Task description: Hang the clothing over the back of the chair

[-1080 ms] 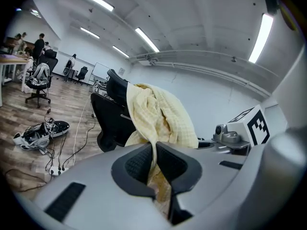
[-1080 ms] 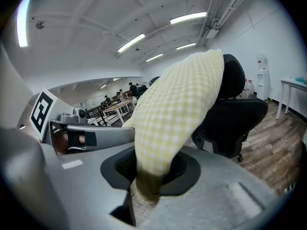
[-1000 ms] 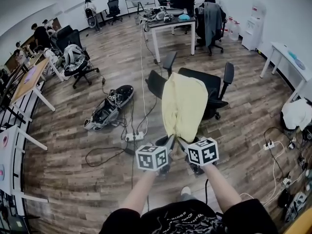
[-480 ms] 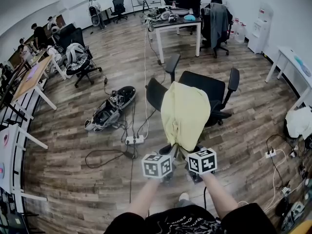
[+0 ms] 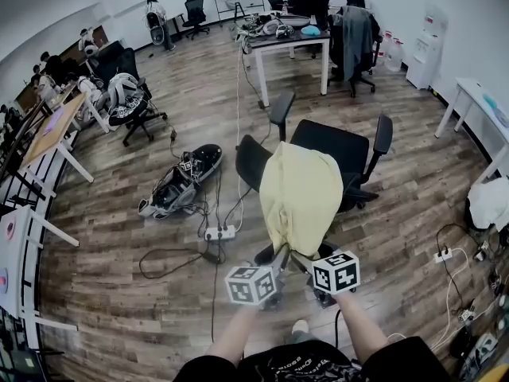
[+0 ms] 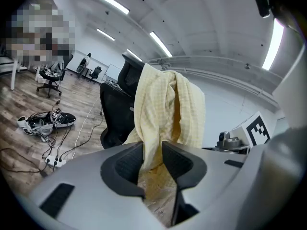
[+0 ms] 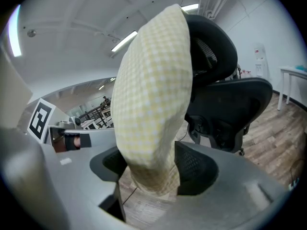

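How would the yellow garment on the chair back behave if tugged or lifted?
Probably floppy: the yellow garment hangs in soft folds over the chair back. Likely light, being thin checked fabric. It may slide off if pulled, since most of it seems to hang on the near side.

Wood floor [image 5: 119, 293] w/ white desk [image 5: 469, 90], strip lights [image 6: 160, 44].

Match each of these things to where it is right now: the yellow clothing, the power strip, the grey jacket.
Things:
1. yellow clothing
2. power strip
3. grey jacket

Places:
A. lying on the wood floor
B. at the far end, beside the white table
C. draped over the back of the black chair

Pairs: 1-C, 2-A, 3-B
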